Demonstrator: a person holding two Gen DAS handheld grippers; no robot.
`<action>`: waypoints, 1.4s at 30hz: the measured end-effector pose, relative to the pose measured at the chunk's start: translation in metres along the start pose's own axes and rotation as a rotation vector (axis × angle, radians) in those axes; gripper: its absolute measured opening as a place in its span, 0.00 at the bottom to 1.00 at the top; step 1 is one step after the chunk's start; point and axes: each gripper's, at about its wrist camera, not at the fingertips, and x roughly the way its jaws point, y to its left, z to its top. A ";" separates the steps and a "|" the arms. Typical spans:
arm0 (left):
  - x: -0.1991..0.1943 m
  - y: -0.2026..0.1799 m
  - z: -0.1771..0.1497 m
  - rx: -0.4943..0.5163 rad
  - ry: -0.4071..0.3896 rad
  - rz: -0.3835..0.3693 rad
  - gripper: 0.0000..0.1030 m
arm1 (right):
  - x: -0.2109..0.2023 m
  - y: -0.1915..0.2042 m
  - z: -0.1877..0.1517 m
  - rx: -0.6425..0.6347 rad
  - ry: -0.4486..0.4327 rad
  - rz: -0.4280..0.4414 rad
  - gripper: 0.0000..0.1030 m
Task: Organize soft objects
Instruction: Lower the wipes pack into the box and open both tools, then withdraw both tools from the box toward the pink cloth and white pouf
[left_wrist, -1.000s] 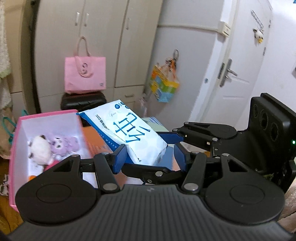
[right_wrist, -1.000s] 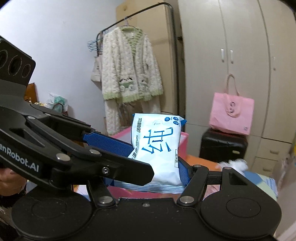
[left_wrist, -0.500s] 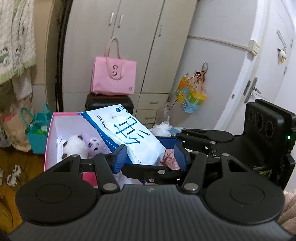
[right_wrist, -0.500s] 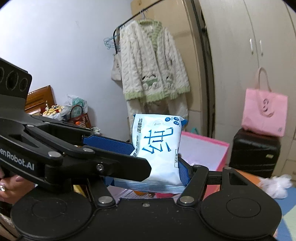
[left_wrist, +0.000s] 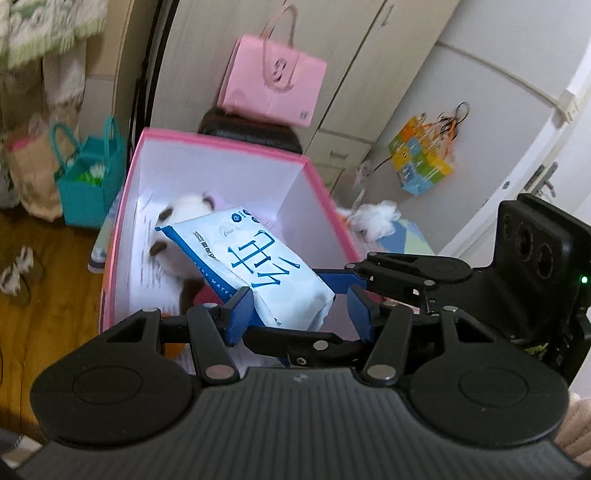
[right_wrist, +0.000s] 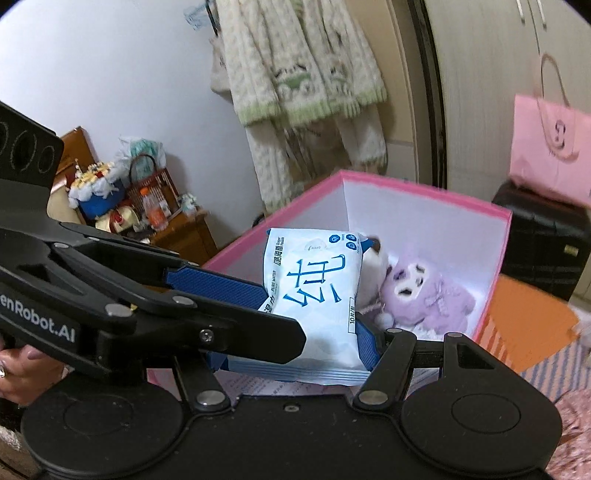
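Note:
A white and blue wet wipes pack (left_wrist: 258, 266) (right_wrist: 314, 288) hangs tilted over the inside of a pink box (left_wrist: 221, 142) (right_wrist: 424, 188) with white walls. My left gripper (left_wrist: 299, 314) is shut on the pack's near end. My right gripper (right_wrist: 295, 354) is shut on it too, across its lower edge. In the left wrist view the right gripper's fingers (left_wrist: 332, 282) reach in from the right. In the box lie a purple plush toy (right_wrist: 424, 295) and a white plush toy (left_wrist: 192, 210) (right_wrist: 376, 258), partly hidden behind the pack.
A pink tote bag (left_wrist: 273, 85) sits on a black suitcase (right_wrist: 543, 240) behind the box, before the wardrobe. A teal bag (left_wrist: 88, 173) stands on the wooden floor at left. An orange mat (right_wrist: 528, 314) lies right of the box. A cardigan (right_wrist: 295, 74) hangs behind; a hand (right_wrist: 22, 369) holds the left gripper.
Both grippers have carried the pack down and across toward the box. It was in front of the box before; now it hangs over the box's inside. Neither grip has changed.

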 end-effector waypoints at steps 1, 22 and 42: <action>0.002 0.002 -0.001 -0.003 0.008 0.002 0.52 | 0.003 -0.001 -0.001 0.004 0.008 0.002 0.69; -0.016 -0.003 -0.011 0.062 -0.031 0.164 0.56 | -0.009 0.004 -0.012 -0.102 0.019 0.080 0.73; -0.082 -0.077 -0.032 0.241 -0.152 0.180 0.59 | -0.158 -0.012 -0.049 -0.123 -0.139 -0.089 0.73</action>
